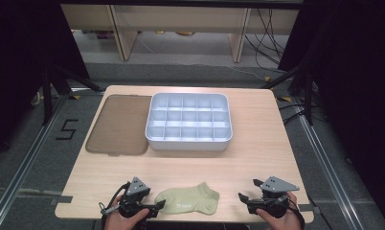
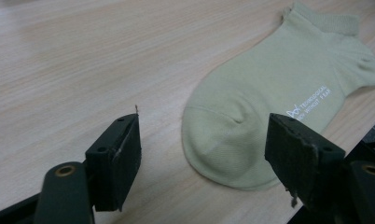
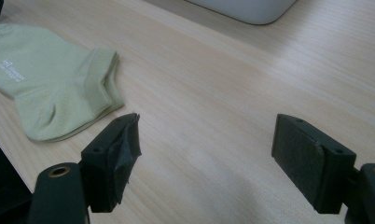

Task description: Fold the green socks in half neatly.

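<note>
- Sock [image 1: 188, 200]: pale green ankle sock, lying flat on the bench [image 1: 257, 153] at its near edge, between your two hands. Toe end faces your left gripper, cuff end faces your right. White lettering is printed on the sole part.
- Your left gripper [image 1: 158, 207]: held low at the near-left of the bench, fingers [image 2: 115, 161] apart. In the left gripper view the sock's toe lies between the two fingers, closer to the one on the right of that view; neither pad presses on the cloth.
- Your right gripper [image 1: 242, 197]: held low at the near-right, fingers [image 3: 113, 158] wide apart with bare bench between them. The sock's cuff lies near it, off to the left in the right gripper view, not touching.
- White divided tray [image 1: 188, 142]: mid-bench, well apart from the sock, many small compartments.
- Brown lid [image 1: 118, 124]: flat on the bench, just beside the tray on its left.
</note>
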Demonstrator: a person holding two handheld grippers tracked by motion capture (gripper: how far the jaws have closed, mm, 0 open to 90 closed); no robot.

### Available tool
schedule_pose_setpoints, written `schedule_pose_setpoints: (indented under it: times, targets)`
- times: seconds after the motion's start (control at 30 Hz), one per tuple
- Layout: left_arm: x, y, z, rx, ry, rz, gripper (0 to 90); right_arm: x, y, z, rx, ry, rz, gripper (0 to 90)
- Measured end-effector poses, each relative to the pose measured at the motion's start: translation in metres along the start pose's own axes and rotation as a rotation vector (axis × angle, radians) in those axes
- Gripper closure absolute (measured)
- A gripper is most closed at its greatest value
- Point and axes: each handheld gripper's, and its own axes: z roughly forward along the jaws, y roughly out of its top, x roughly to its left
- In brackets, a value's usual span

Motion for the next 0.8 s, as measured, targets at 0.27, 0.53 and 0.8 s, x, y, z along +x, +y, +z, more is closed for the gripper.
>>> schedule_pose_setpoints:
  times: [0.27, 0.53, 0.8]
  targets:
    - [-0.011, 0.0, 0.008, 0.015, 0.02, 0.049, 37.1, 0.0, 0.0, 0.001, -0.004, 0.005, -0.008, 24.0]
    - [-0.015, -0.002, 0.006, 0.021, 0.025, 0.088, 59.8, 0.002, 0.001, 0.001, -0.002, 0.012, -0.025, 25.4]
    - [-0.015, -0.003, 0.006, -0.066, 0.006, 0.023, 78.4, 0.005, 0.002, 0.0, -0.029, 0.036, -0.057, 37.1]
